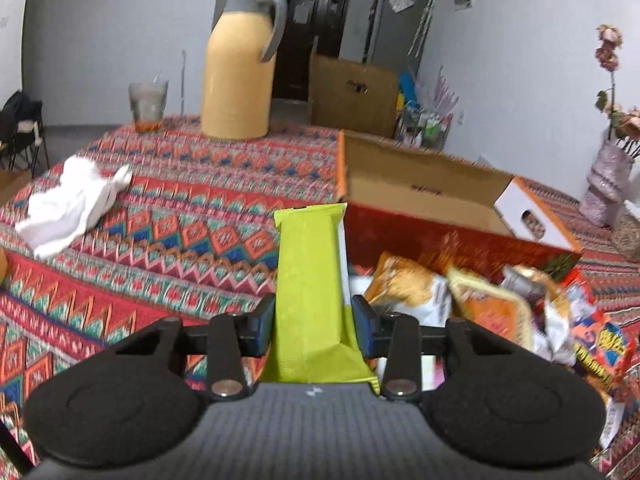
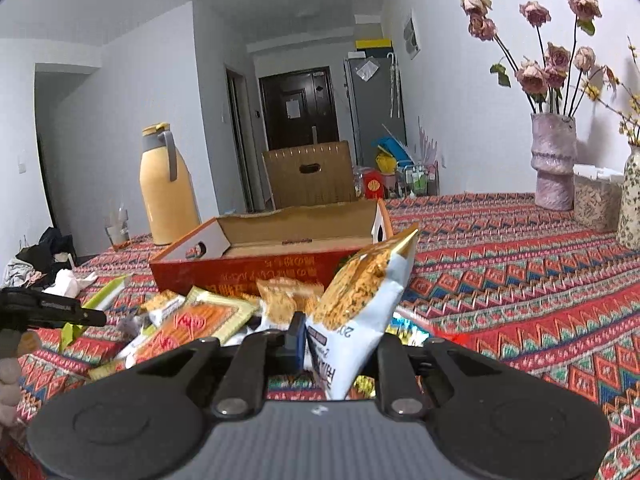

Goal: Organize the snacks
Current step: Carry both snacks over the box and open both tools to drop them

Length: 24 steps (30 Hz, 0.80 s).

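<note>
Risk first: both packets are pinched near one end only, so either could swing, slip or fold on the way to the open box (image 1: 424, 192), and the long green packet (image 1: 310, 280) may catch the box's near red wall or its orange flap. The white chip bag (image 2: 360, 300) is slick and puffy, likely to squirm out if jerked. Loose snack pile (image 2: 208, 320) lies just in front of the box on the patterned surface (image 2: 520, 280); a low pass could drag pieces off it. Left claw (image 1: 312, 324) is narrow, pads pressing both sides of the green packet, which sticks up and forward. Right claw (image 2: 340, 344) is clamped tight on the chip bag's lower part, bag tilted right. Box looks empty inside.
</note>
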Tool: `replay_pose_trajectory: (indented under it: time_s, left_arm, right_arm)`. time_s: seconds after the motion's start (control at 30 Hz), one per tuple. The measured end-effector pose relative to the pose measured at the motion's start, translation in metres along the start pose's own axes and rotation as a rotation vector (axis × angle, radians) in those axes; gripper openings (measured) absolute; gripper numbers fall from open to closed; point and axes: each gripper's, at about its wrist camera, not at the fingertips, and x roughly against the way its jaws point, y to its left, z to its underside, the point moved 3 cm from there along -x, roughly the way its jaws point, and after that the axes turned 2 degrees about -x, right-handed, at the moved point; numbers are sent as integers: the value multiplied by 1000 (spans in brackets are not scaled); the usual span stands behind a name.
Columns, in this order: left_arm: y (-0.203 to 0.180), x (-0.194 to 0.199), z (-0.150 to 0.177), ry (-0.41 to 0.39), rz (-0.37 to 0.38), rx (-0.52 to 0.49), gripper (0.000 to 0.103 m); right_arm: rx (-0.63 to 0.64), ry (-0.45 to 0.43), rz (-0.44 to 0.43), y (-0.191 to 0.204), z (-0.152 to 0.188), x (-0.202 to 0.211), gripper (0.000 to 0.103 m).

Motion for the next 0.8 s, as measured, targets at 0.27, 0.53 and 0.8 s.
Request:
replay_pose_trajectory:
  time_s: [0.27, 0.53, 0.8]
  left_arm:
    - [-30, 1, -33, -65, 24, -46, 40]
    - [-61, -17, -69, -107, 38, -80, 40]
    - [-84, -60, -100, -121, 20, -105, 41]
  right_arm:
    - [38, -52, -12, 4, -36, -23, 15]
    - [72, -51, -19, 11, -80, -78, 15]
    - [81, 54, -4, 15, -110, -159, 15]
